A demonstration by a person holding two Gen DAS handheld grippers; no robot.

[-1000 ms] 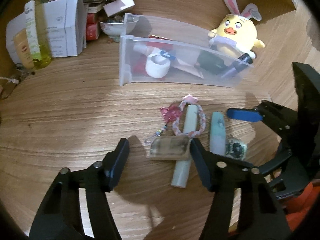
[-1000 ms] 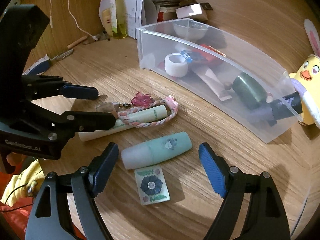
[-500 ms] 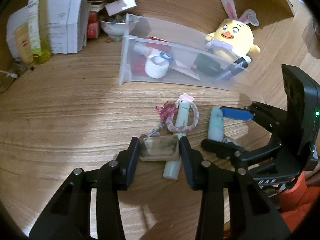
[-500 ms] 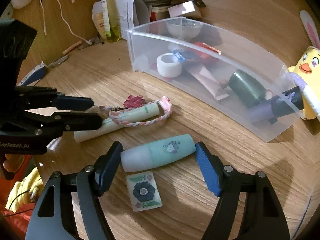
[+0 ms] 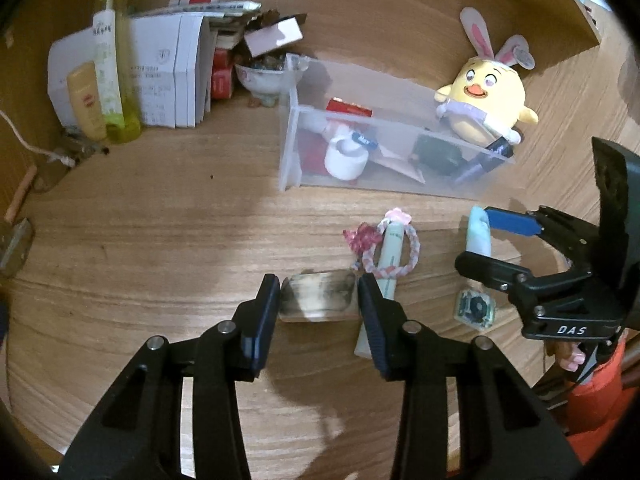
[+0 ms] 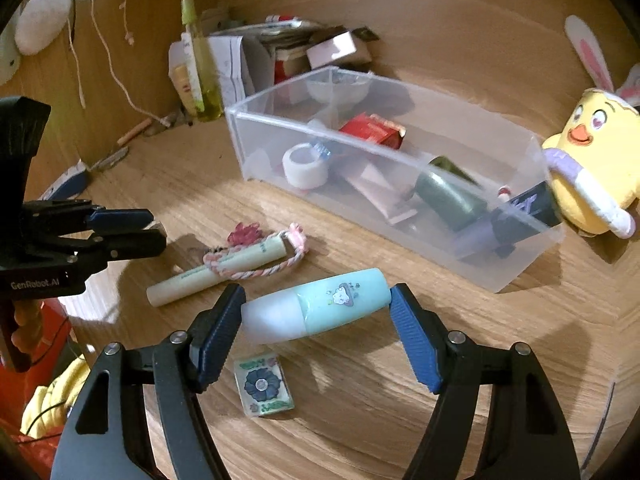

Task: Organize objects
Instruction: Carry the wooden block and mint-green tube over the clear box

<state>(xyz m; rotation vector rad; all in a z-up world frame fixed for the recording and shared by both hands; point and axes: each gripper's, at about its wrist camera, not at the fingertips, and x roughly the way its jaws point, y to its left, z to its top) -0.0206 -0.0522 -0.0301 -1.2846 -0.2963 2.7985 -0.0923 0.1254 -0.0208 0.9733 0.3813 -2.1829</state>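
My left gripper (image 5: 318,300) is shut on a small brown wooden block (image 5: 318,297) and holds it just above the wooden table. My right gripper (image 6: 316,312) is shut on a mint-green tube with a white cap (image 6: 316,310), gripped end to end and lifted off the table; it also shows in the left wrist view (image 5: 479,232). A pale green tube (image 6: 218,272) with a pink braided cord (image 6: 256,268) looped around it lies on the table between the grippers. A clear plastic bin (image 6: 516,276) behind holds a white tape roll, a red box and dark tubes.
A small flower-print tile (image 6: 264,384) lies under the right gripper. A yellow chick plush (image 6: 592,156) stands right of the bin. Boxes, papers, a bowl and a yellow-green bottle (image 5: 114,80) crowd the back left corner. A wooden wall runs behind.
Both grippers closed: the left on the wooden block, the right on the mint tube. Both things now ride off the table, and the views have risen.
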